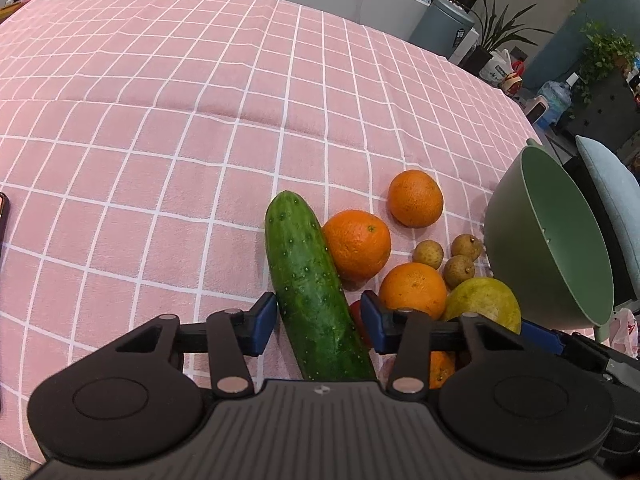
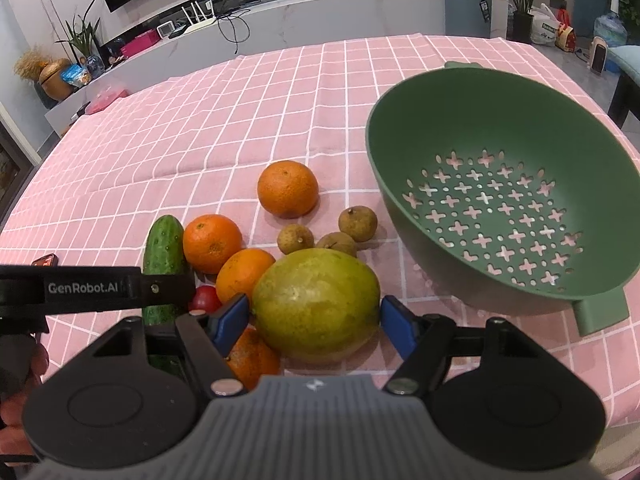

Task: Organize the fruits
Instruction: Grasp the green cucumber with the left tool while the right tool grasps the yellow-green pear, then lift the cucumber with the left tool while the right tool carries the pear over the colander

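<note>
Likely heavy and smooth-skinned, the mango (image 2: 316,306) sits between the wide right gripper (image 2: 316,322), best pinched across its middle, while the left gripper (image 1: 318,326) spreads wide around the cucumber (image 1: 312,288).

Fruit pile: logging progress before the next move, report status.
Left gripper open, straddling cucumber. Right gripper open around mango, jaws not visibly clamped. Green colander holds nothing. Oranges crowd both targets.
</note>
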`<state>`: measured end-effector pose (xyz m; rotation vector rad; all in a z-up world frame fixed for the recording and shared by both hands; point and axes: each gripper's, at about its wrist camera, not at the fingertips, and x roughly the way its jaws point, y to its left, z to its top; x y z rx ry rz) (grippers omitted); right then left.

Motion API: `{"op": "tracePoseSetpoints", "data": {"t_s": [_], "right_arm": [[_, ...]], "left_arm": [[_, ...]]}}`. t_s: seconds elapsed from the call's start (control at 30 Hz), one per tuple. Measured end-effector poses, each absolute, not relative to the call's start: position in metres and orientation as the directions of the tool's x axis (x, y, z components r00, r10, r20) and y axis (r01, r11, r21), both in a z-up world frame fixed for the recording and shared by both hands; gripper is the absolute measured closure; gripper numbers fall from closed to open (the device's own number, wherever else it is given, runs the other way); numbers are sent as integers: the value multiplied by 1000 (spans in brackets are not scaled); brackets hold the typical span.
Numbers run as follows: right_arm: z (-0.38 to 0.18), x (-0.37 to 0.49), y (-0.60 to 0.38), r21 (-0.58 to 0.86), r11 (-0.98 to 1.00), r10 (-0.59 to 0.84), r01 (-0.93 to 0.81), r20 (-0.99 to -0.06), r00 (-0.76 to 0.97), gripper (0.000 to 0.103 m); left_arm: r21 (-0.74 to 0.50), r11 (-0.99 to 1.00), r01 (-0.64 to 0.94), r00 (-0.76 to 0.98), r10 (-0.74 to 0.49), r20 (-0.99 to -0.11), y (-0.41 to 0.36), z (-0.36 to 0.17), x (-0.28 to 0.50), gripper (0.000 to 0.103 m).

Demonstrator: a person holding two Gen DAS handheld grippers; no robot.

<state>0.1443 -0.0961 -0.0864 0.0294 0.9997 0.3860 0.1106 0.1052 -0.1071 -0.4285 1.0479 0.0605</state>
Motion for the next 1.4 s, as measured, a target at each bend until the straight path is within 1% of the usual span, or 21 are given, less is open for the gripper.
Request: {"op": "tracePoseSetpoints", "data": {"t_s": [0.17, 0.2, 0.23, 0.43, 0.5, 0.57, 0.6, 0.63, 0.73, 1.1, 1.4], "right_arm": [[-88, 144, -97, 208, 931, 336, -301, -812, 478, 34], [-88, 144, -98, 209, 931, 336, -300, -812, 478, 34], [-88, 144, -98, 210, 931, 336, -300, -812, 477, 34], [-88, 143, -100, 225, 932, 340, -285, -817, 466, 33], [-88, 142, -101, 228, 932, 342, -283, -816, 467, 33], [-90, 142, -100, 224, 932, 339, -286, -819, 462, 34], [-90, 141, -99, 217, 932, 335, -289, -819, 465, 34], [-90, 140, -99, 212, 932, 334, -293, -818, 469, 34], [-90, 138, -99, 209, 932, 334, -296, -813, 477, 35], [-82, 130, -106, 220, 927, 350, -302, -794, 496, 35], [-49, 118, -113, 213, 914, 382, -345, -739, 555, 36]], "left_arm": [[-306, 919, -250, 506, -146, -850, 106, -107, 109, 51], [-306, 918, -251, 504, -146, -851, 105, -107, 110, 48], [-305, 917, -256, 501, -144, -853, 105, -108, 110, 44], [-317, 911, -263, 497, -154, -854, 106, -110, 109, 43], [-318, 914, -252, 494, -161, -854, 104, -110, 109, 38], [-324, 913, -249, 497, -167, -852, 105, -111, 109, 37], [-330, 910, -251, 498, -171, -850, 104, -111, 109, 41], [-339, 906, -252, 502, -177, -847, 105, -111, 109, 47], [-347, 897, -275, 512, -169, -842, 108, -110, 106, 55], [-360, 893, -270, 551, -163, -818, 108, -96, 89, 58], [-362, 907, -215, 641, -148, -753, 100, -49, 73, 58]]}}
